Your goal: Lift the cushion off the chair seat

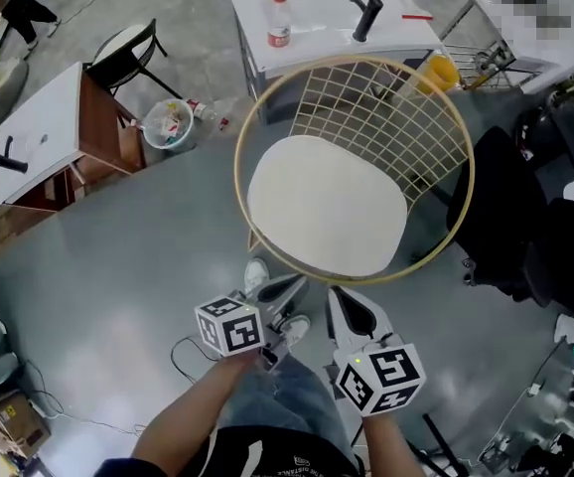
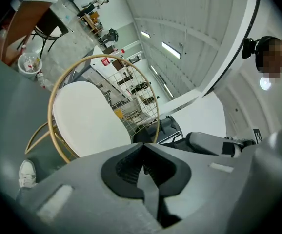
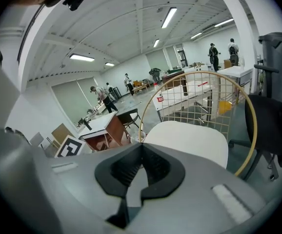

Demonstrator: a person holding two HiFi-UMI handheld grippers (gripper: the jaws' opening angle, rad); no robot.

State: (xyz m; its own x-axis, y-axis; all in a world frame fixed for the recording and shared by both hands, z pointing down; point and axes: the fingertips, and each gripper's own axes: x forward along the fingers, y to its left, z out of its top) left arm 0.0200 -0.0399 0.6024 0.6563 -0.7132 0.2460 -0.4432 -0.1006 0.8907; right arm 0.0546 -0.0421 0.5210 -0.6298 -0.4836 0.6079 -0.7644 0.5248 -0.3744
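A round cream cushion (image 1: 327, 205) lies flat on the seat of a gold wire chair (image 1: 436, 97). Both grippers hover just short of the chair's near rim, touching neither chair nor cushion. My left gripper (image 1: 295, 284) is shut and holds nothing. My right gripper (image 1: 339, 301) is shut too, also bare. In the left gripper view the cushion (image 2: 85, 118) sits ahead to the left, beyond the closed jaws of the left gripper (image 2: 144, 147). The right gripper view shows the cushion (image 3: 187, 140) straight ahead, past the right gripper (image 3: 141, 148), with the chair's wire back (image 3: 199, 101) behind it.
A white sink counter (image 1: 337, 18) with a black tap and a bottle (image 1: 279, 20) stands behind the chair. A dark office chair (image 1: 525, 217) is close on the right. A wooden desk (image 1: 64, 132), a bin (image 1: 168, 124) and a black chair are at left. My shoes (image 1: 257, 274) touch the grey floor.
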